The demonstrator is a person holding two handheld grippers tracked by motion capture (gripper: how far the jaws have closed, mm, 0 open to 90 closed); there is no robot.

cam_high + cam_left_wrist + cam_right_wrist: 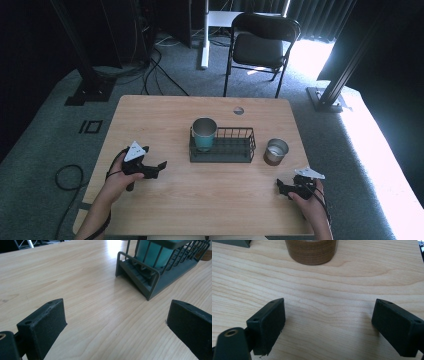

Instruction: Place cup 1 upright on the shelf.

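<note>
Teal cup: stood inside the wire rack, at its left end.
Brown cup: sat on the table, just right of the rack, apparently not yet racked.
Left gripper: jaws wide apart, holding nothing.
Right gripper: jaws spread, empty, aimed at the brown cup.

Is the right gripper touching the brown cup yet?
Apart. The right gripper view shows bare table between the open right gripper and the brown cup.
</note>
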